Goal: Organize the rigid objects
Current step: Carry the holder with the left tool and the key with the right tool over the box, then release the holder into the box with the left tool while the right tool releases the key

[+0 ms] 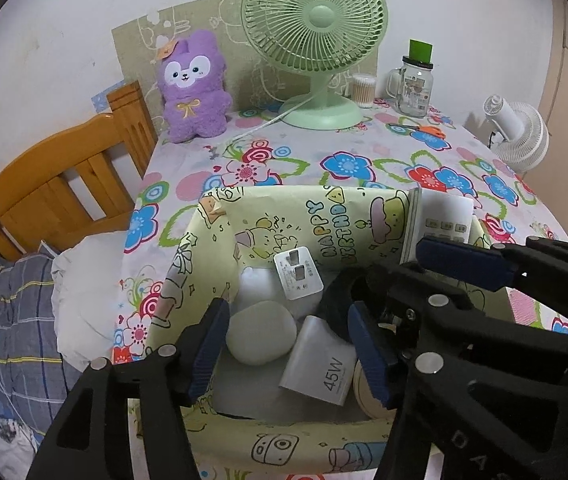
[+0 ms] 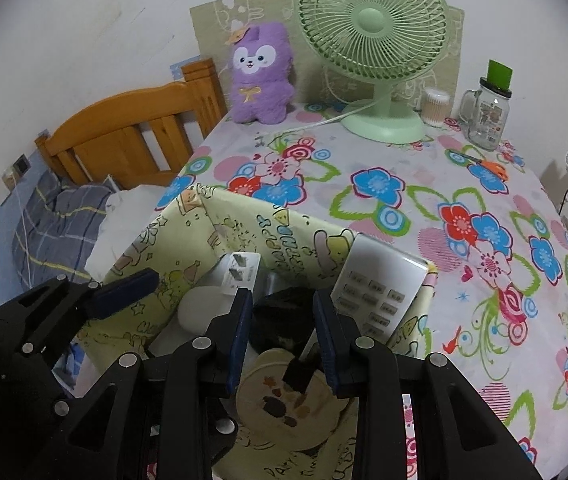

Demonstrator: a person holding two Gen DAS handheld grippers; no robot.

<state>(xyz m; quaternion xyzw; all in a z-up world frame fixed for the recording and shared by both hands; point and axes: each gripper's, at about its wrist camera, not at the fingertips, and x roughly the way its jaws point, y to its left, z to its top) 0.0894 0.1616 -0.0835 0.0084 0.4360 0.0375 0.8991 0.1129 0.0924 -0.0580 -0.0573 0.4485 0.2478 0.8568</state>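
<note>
A yellow cartoon-print box (image 1: pixel 324 216) (image 2: pixel 187 228) stands on the flowered table. Inside lie a white plug adapter (image 1: pixel 299 275) (image 2: pixel 239 272), a white oval object (image 1: pixel 261 332) (image 2: pixel 199 308), a white 45W charger (image 1: pixel 322 368), a black object (image 1: pixel 340 300) (image 2: pixel 284 312) and a round beige case (image 2: pixel 279 400). A white remote (image 1: pixel 440 224) (image 2: pixel 380 292) leans in the box's right corner. My left gripper (image 1: pixel 288 348) is open over the box. My right gripper (image 2: pixel 281 340) is open over the black object and the beige case; it also shows in the left wrist view (image 1: pixel 460 260).
A green desk fan (image 1: pixel 316 40) (image 2: pixel 372 32), a purple plush (image 1: pixel 193 84) (image 2: pixel 259 76), a cotton swab tub (image 1: pixel 364 88), a glass jar mug (image 1: pixel 416 84) (image 2: pixel 484 116) and orange scissors (image 1: pixel 424 130) (image 2: pixel 488 168) stand at the table's back. A white fan (image 1: pixel 520 132) is right, a wooden bed (image 1: pixel 63 184) left.
</note>
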